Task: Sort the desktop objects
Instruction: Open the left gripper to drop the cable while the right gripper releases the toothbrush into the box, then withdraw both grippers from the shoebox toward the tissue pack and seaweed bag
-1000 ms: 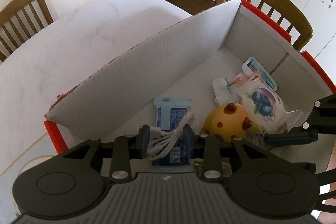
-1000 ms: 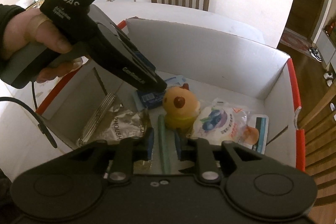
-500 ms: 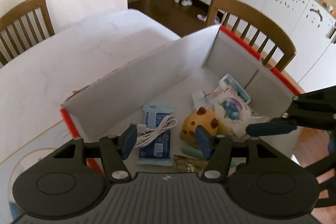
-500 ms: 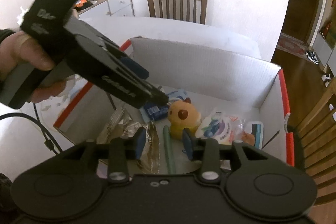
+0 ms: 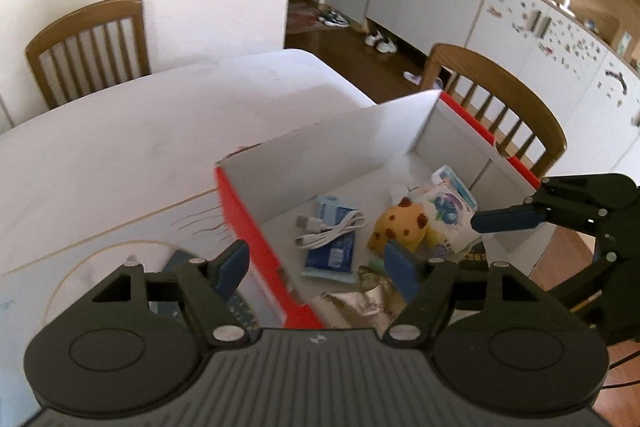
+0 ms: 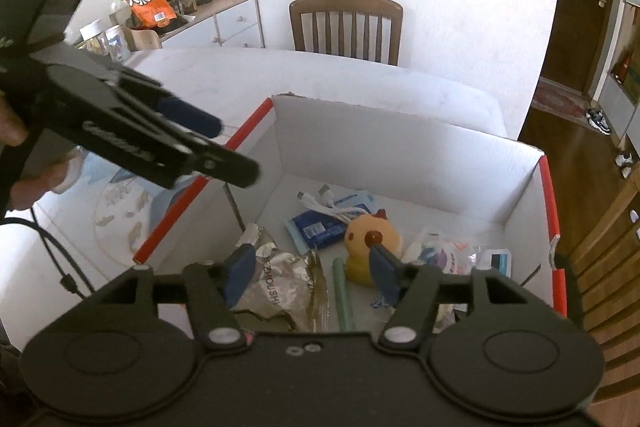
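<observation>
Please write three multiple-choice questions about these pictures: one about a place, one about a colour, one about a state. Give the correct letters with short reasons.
1. Where does the white cable lie?
A. on the blue pack in the box
B. on a chair
C. on the floor

2. What colour is the box rim?
A. green
B. red
C. black

3. How is the right gripper?
A. shut on the duck
B. shut on the cable
C. open, holding nothing

Answers:
1. A: the cable rests across the blue pack inside the box.
2. B: a red band runs along the rim.
3. C: its jaws are opening, nothing between them; the duck sits below in the box.
</observation>
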`<action>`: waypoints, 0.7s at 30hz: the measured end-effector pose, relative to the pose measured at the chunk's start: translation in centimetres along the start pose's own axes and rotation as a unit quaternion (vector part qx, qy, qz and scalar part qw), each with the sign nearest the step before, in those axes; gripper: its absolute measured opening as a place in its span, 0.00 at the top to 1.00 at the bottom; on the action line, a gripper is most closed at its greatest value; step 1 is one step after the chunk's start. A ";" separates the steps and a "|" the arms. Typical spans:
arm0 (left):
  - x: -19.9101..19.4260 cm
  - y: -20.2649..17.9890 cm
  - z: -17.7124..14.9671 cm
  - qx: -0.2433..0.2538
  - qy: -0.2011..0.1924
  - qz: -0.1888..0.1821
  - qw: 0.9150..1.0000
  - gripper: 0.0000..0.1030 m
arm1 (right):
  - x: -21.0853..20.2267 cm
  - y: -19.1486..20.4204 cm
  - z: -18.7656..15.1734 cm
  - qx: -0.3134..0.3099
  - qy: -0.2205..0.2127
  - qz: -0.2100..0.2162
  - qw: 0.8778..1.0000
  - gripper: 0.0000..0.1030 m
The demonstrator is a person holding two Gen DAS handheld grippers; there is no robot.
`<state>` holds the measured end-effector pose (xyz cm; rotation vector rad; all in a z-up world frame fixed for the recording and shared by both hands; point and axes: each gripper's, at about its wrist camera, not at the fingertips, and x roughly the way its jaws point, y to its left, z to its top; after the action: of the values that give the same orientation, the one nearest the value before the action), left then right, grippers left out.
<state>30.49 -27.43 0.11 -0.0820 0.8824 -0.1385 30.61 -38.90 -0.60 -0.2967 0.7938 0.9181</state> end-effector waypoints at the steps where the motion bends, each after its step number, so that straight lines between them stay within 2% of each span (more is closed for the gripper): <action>1: -0.3 0.3 -0.2 -0.003 -0.003 0.003 1.000 0.29 | 0.0 0.1 0.1 0.001 0.000 0.000 1.000 0.36; 13: -3.5 2.9 -3.1 -0.003 -0.029 0.030 0.999 0.19 | 0.9 2.3 1.4 0.004 -0.007 -0.004 1.000 0.20; 21: -5.6 6.2 -5.2 -0.009 -0.047 0.037 0.998 0.16 | 1.7 5.1 3.0 0.011 -0.014 -0.017 1.000 0.16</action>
<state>23.44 -20.55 0.28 -0.0722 0.7914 -0.0576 28.56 -33.24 0.69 -0.2760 0.7703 0.8785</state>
